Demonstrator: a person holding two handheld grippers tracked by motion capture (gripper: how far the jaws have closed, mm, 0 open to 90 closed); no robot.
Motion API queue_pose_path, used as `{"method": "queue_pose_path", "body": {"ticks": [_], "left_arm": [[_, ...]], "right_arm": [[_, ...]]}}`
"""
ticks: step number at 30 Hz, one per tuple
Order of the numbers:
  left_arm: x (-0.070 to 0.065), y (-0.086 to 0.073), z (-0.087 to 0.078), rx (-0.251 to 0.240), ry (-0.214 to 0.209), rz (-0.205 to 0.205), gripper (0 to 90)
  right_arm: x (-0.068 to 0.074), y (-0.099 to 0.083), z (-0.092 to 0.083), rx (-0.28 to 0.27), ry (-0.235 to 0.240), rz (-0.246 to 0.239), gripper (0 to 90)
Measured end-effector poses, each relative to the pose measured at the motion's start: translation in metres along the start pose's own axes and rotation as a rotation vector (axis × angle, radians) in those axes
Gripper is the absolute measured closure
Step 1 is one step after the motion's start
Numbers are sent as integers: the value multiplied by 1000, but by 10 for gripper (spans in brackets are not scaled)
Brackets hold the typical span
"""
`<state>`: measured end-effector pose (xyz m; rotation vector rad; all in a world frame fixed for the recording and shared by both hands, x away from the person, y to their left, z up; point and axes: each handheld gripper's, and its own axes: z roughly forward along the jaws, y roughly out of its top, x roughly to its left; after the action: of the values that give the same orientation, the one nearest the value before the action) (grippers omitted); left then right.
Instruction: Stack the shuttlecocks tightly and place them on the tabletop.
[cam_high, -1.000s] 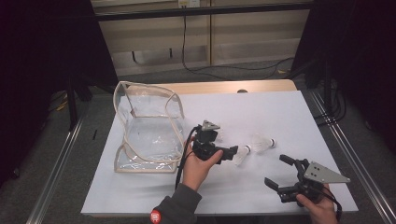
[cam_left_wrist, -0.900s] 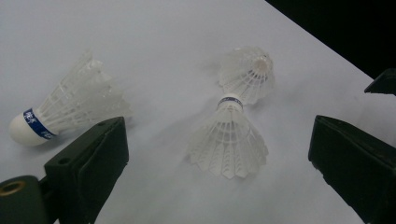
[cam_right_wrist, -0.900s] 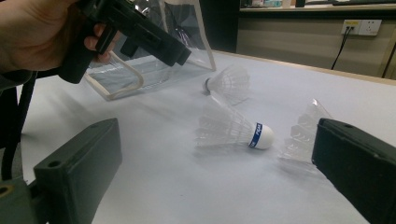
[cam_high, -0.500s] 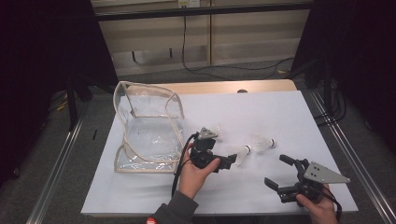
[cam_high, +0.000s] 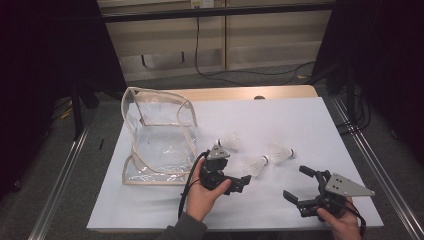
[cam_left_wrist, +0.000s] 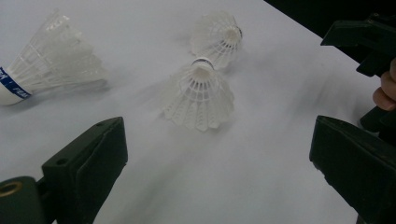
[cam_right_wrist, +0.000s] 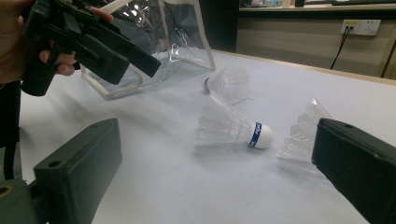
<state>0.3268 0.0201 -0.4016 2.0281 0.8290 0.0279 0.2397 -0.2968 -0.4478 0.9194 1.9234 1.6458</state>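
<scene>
Left gripper (cam_high: 243, 182) approaches the middle shuttlecock (cam_high: 256, 164), jaws apart.
I judge it very light and fragile; I would pinch the cork gently. Right gripper (cam_high: 302, 186) is also apart.

A white table (cam_high: 280, 120) fills the frame's centre. A cable (cam_high: 200, 50) hangs at upper centre, and a wall socket (cam_right_wrist: 359, 26) sits upper right.

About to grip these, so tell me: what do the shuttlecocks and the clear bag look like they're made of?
Shuttlecocks: white ribbed skirts with a lattice look, likely moulded plastic rather than feather; rounded white cap with a blue band, material unclear. Bag: glossy see-through film, probably soft vinyl, wrinkled with glare, edged in beige trim.
</scene>
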Motion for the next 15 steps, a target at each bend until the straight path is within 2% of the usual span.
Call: {"method": "queue_pose_path", "body": {"ticks": [10,15], "left_arm": [[-4,-11,-2,32,-37,-1,44],[-2,-16,-4,39,-37,5,44]], "right_arm": [[0,0,0,-2,-1,-2,12],[0,0,0,-2,0,-1,12]]}}
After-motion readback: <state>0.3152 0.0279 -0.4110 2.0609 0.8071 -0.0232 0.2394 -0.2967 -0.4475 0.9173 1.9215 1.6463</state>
